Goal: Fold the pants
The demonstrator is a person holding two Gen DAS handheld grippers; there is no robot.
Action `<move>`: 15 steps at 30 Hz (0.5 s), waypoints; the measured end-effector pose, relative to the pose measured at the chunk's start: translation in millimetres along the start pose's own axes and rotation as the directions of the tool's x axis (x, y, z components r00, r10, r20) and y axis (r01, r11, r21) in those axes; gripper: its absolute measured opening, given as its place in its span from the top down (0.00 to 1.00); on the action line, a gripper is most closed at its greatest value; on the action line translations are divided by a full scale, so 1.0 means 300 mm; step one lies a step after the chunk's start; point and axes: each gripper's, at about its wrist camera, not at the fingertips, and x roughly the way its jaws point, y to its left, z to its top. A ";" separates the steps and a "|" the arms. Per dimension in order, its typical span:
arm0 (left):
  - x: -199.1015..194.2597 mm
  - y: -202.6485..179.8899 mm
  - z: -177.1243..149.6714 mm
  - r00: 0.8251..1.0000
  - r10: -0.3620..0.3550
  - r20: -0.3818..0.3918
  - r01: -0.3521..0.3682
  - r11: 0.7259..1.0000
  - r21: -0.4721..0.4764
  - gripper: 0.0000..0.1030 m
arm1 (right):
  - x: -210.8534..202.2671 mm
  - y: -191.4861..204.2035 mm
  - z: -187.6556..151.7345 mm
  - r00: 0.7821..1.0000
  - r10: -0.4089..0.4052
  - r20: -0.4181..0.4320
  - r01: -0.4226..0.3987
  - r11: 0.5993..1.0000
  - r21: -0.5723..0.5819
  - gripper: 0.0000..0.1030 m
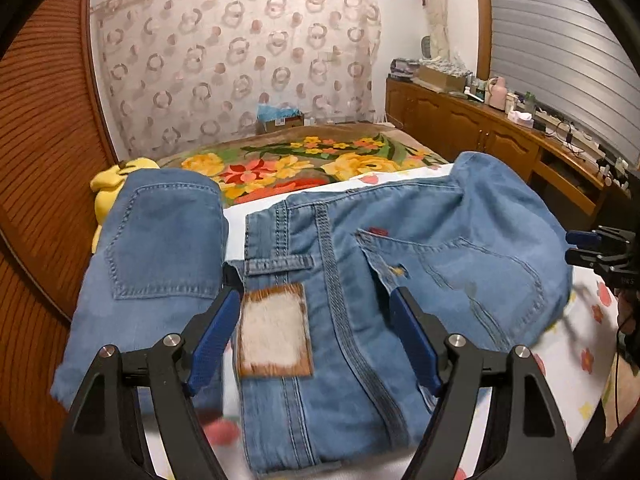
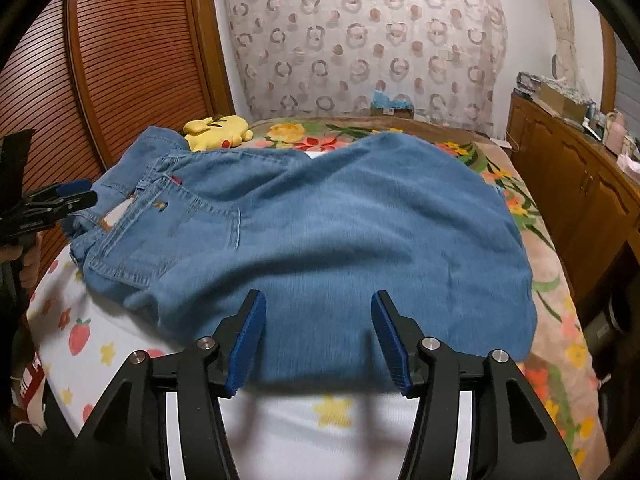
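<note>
light blue denim pants [image 2: 340, 216] lie folded on the white fruit-print sheet [image 2: 132, 344] over the floral bed; the left gripper [image 1: 316, 308] and the right gripper [image 2: 318, 312] both stand apart above them, clamping nothing

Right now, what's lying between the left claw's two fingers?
In the left wrist view, the open left claw frames the jeans waistband: the tan-edged, pale back patch and a belt loop lie there. The pads aren't pressing the denim.
</note>
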 end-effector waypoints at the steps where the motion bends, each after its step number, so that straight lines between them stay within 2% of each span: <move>1: 0.014 0.012 0.009 1.000 -0.006 -0.009 0.006 1.000 -0.007 0.27 | 0.013 -0.004 0.010 1.000 0.001 -0.004 -0.001 1.000 -0.002 0.42; 5: 0.083 0.047 0.051 0.999 0.012 -0.038 -0.012 1.000 -0.009 0.32 | 0.084 -0.020 0.039 1.000 -0.001 -0.029 0.000 1.000 -0.020 0.41; 15: 0.215 0.100 0.131 0.996 0.054 -0.077 -0.054 0.999 0.001 0.34 | 0.188 -0.042 0.090 0.998 -0.018 -0.052 0.017 1.000 -0.026 0.41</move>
